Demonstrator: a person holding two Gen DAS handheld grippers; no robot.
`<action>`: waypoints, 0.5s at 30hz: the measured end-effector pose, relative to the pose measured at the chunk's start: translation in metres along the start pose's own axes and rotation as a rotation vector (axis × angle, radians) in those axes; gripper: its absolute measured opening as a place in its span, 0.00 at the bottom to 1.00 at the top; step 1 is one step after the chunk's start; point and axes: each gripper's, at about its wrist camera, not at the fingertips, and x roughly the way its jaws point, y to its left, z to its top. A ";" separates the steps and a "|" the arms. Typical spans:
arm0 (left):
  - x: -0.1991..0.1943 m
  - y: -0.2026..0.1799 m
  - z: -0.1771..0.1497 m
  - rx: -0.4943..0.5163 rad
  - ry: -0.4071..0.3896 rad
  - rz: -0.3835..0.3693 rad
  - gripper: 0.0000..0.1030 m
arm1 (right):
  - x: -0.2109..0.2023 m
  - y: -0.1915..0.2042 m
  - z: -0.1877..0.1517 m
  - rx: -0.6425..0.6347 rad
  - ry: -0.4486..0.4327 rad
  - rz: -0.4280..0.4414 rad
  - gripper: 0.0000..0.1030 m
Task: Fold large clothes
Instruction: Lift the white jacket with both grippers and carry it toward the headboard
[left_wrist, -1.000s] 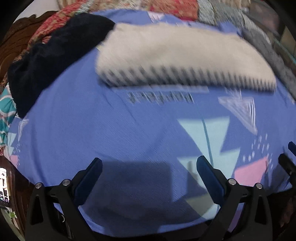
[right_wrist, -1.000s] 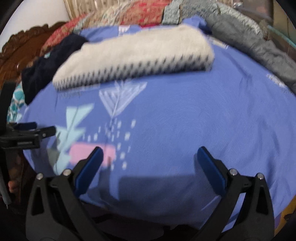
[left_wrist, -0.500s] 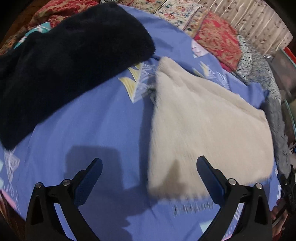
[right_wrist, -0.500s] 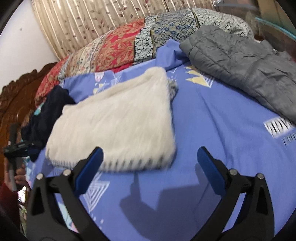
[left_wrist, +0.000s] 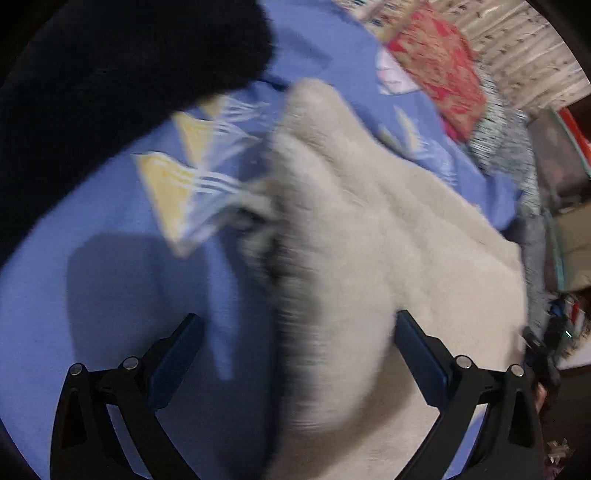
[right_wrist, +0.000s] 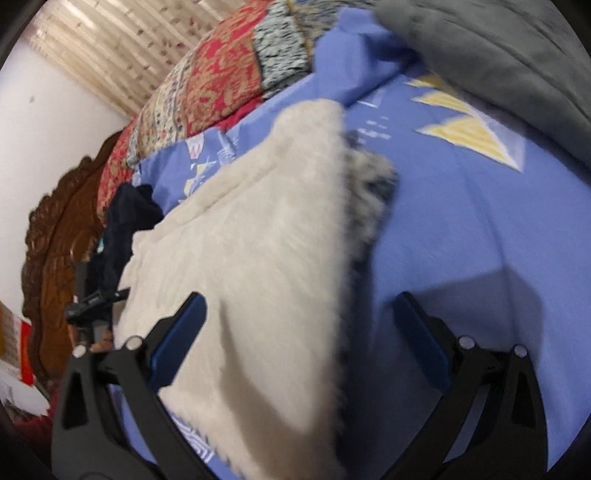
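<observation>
Cream fleece garment (left_wrist: 388, 258) is found folded on the blue bedsheet (left_wrist: 110, 280). Both tools, left (left_wrist: 295, 343) and right (right_wrist: 295, 325), have been brought from the bed's edge over its 2 sides, released and empty; another fold is judged imminent.

Bare blue bedsheet (right_wrist: 461, 229) is left open beside the cream fleece (right_wrist: 258, 258) (bounded by the grey garment (right_wrist: 498, 48) and dark garment (left_wrist: 110, 74)).
</observation>
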 end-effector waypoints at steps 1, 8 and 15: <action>0.000 -0.006 -0.003 0.007 0.011 -0.042 1.10 | 0.006 0.008 0.003 -0.009 0.019 0.040 0.95; 0.025 -0.053 -0.020 0.161 0.026 0.148 1.10 | 0.041 0.054 -0.004 -0.124 0.096 -0.106 0.87; -0.011 -0.082 -0.030 0.151 -0.030 0.123 0.51 | -0.006 0.084 -0.001 -0.023 0.090 -0.013 0.27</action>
